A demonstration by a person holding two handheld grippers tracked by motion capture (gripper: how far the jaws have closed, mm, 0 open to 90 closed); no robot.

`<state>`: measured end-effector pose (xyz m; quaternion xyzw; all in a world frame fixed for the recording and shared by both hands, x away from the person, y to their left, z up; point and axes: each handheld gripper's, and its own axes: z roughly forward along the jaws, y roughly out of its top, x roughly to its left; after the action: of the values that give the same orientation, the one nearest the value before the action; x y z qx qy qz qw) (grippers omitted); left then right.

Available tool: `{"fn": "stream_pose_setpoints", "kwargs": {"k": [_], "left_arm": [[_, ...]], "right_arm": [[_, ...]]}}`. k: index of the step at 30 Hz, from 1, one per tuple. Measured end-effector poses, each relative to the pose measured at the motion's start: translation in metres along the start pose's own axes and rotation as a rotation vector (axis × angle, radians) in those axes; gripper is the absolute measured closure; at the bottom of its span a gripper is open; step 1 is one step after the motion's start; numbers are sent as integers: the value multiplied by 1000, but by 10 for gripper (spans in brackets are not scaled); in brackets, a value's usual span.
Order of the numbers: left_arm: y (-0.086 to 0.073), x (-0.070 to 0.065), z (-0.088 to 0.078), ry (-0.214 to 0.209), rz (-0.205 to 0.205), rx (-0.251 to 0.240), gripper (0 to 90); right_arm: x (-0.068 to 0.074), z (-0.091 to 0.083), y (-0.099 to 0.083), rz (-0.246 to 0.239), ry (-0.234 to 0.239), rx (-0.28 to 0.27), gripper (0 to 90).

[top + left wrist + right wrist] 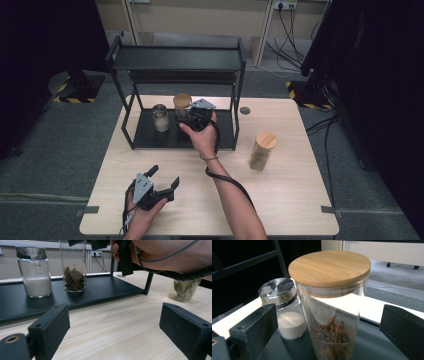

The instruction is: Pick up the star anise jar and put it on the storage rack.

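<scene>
Evidently a placing or fetching step: the right gripper [192, 119] has its jaws wide either side of the star anise jar [332, 315], standing on the rack's lower shelf [150, 137] beside the shaker jar [160, 118]. Next comes closing or withdrawing. Left gripper [162, 177] rests wide, holding nothing.

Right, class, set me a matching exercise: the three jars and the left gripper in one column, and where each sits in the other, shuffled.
Things:
1. Glass jar with metal lid holding white powder
2. Tall glass jar with wooden lid holding brown star-shaped spice
3. Glass jar with wooden lid holding pale dried leaves
4. Left gripper

Places:
A. Bare tabletop, right of the rack
B. Between the right gripper's open jaws
C. Rack's bottom shelf, leftmost
D. Near table edge, empty

Pairs: 1-C, 2-B, 3-A, 4-D
</scene>
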<state>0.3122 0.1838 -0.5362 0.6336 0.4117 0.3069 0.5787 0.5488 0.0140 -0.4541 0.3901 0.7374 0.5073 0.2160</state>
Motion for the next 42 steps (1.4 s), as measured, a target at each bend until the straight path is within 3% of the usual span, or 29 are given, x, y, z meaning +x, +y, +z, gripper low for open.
{"fn": "stream_pose_setpoints", "kwargs": {"k": [42], "left_arm": [[0, -1, 0, 1, 10, 2, 91]], "right_arm": [[2, -38, -14, 6, 37, -12, 19]]}}
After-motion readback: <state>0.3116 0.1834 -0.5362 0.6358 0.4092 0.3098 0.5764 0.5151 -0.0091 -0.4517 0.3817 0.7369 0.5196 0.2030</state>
